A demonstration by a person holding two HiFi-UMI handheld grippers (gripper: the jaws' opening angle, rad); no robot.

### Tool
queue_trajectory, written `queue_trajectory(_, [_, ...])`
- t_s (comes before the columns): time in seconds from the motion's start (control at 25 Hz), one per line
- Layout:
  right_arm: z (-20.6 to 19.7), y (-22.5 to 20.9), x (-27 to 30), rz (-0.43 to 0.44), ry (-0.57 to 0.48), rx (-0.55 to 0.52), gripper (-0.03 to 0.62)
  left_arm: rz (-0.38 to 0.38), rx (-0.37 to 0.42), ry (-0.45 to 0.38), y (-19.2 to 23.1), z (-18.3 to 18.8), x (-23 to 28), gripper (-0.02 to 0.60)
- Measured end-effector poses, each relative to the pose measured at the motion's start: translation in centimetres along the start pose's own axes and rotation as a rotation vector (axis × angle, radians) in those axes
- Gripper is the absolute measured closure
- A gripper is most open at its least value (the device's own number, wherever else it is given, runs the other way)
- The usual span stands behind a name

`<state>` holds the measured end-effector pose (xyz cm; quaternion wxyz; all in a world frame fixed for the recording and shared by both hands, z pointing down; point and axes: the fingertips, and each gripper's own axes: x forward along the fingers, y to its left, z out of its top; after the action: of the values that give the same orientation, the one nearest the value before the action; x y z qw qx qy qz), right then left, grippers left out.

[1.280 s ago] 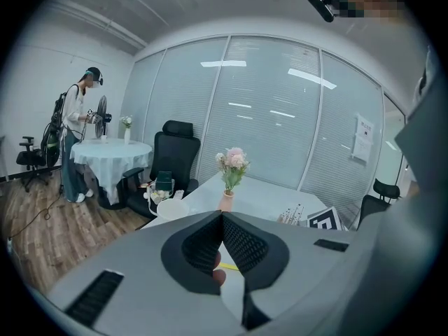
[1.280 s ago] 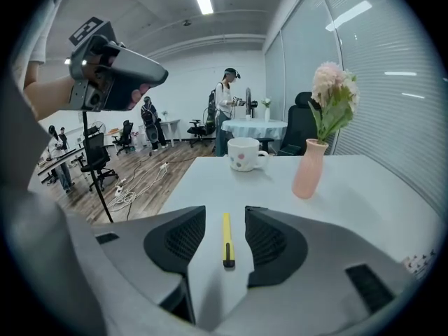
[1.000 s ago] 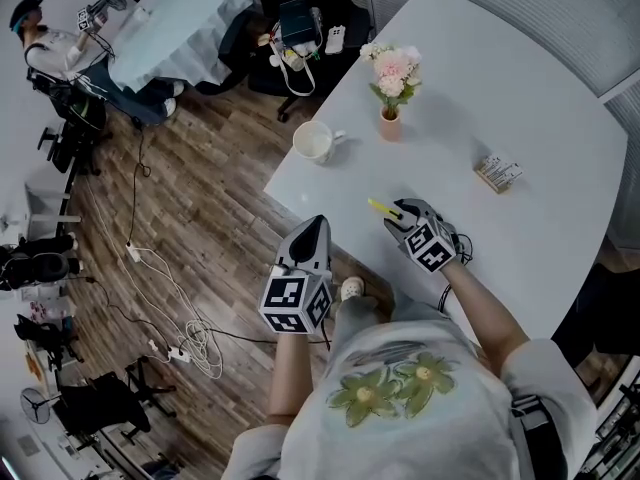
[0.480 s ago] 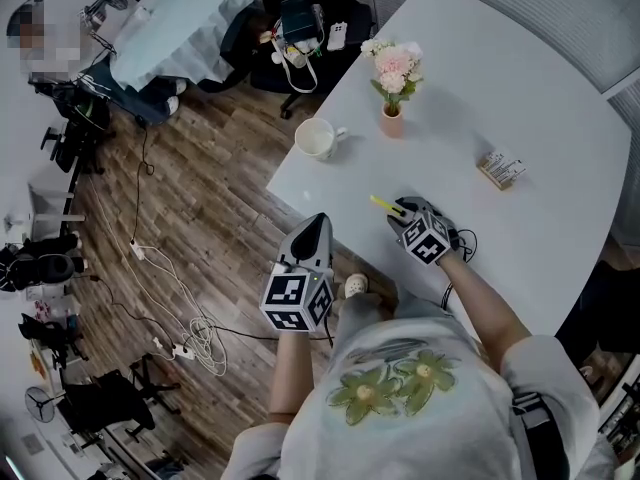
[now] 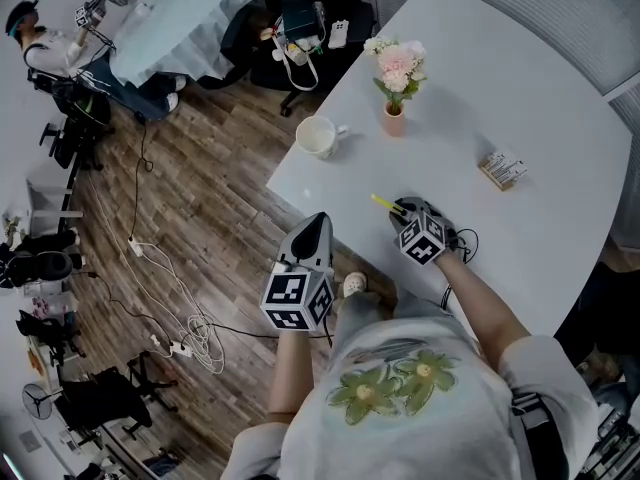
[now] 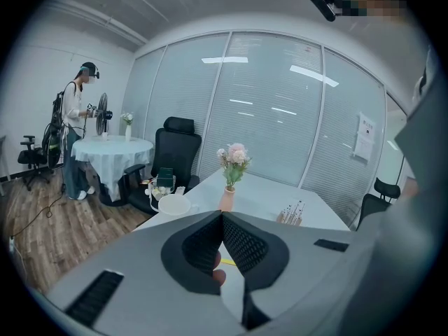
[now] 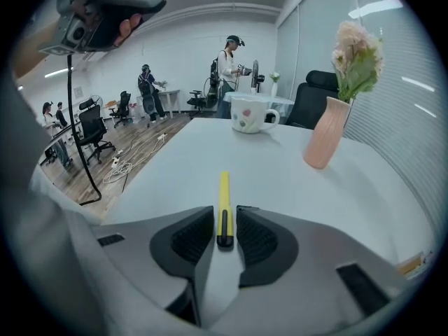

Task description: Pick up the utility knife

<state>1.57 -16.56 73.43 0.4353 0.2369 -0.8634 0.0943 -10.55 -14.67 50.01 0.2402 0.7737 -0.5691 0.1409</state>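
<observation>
The slim yellow-and-black utility knife [image 7: 223, 194] lies flat on the white table [image 7: 161, 166], its rear end between the right gripper's [image 7: 225, 212] jaws, which have just been closing and do not quite pinch it, so only its yellow tip shows from overhead, while the left gripper [image 6: 222, 217], jaws together, hangs beside the table.

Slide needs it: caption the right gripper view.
Right gripper, jaws just closing, straddles the yellow utility knife on the white table; mug and vase beyond.
</observation>
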Motion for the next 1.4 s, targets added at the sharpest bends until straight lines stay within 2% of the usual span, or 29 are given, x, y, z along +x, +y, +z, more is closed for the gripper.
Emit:
queue_trajectory(0.48, [-0.1, 0.5, 0.2, -0.008, 0.016, -0.038, 0.517, -0.001, -0.01, -0.007, 0.4, 0.0, 0.0, 0.58])
queue_trajectory(1.0, [0.0, 0.5, 0.0, -0.003, 0.056, -0.028, 0.52, -0.017, -0.005, -0.014, 0.7, 0.4, -0.3, 0.58])
queue_trajectory(1.4, [0.9, 0.6, -0.7, -0.034, 0.037, -0.013, 0.52, -0.039, 0.008, -0.016, 1.0, 0.4, -1.0, 0.58])
